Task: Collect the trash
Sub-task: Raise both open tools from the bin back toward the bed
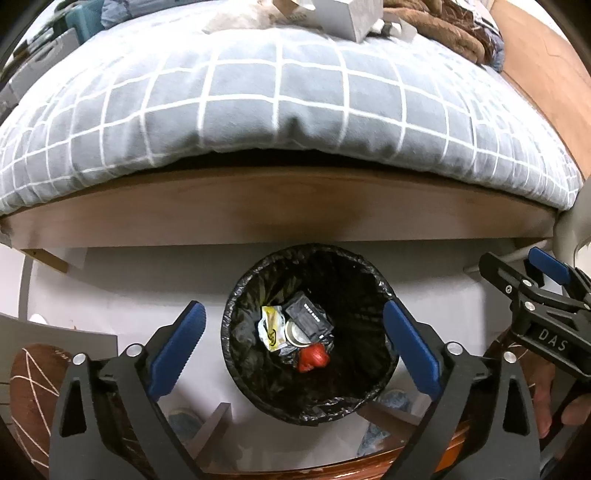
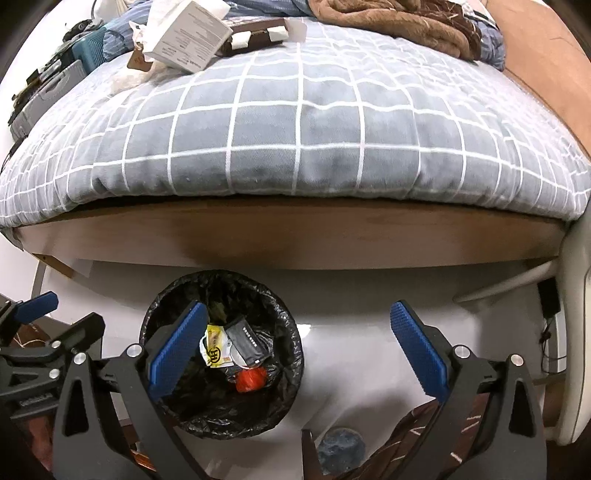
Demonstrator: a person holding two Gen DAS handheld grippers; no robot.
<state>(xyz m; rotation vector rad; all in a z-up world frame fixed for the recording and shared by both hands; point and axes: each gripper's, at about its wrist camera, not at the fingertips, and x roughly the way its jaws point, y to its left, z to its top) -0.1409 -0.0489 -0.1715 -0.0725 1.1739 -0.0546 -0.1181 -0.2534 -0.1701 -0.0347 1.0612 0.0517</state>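
Bedroom floor beside bed [image 1: 295, 103]: both tongs, left [image 1: 293, 341] and right [image 2: 297, 350], spread wide, empty, above lined trash bin [image 1: 384, 291]. Inside: yellow wrapper [image 1: 271, 326], red scrap [image 1: 313, 356] — likely light, crushable. White carton [image 2: 188, 33] on bed: stiff, grip by edges.

I see bin [image 1: 380, 291] lined black, glossy. Inside it: yellow-white wrapper [image 1: 272, 328], black box with white print [image 1: 308, 317], red crumpled piece [image 1: 314, 357]. Behind bin, brown wood bed frame [image 1: 280, 206]; above that, grey quilt with white grid [image 1: 258, 99]. Far side of quilt from bin: brown blanket [image 2: 399, 22], white carton [image 2: 188, 35]. My gripper pads [image 2: 177, 350] blue, arms black. Floor around bin white.
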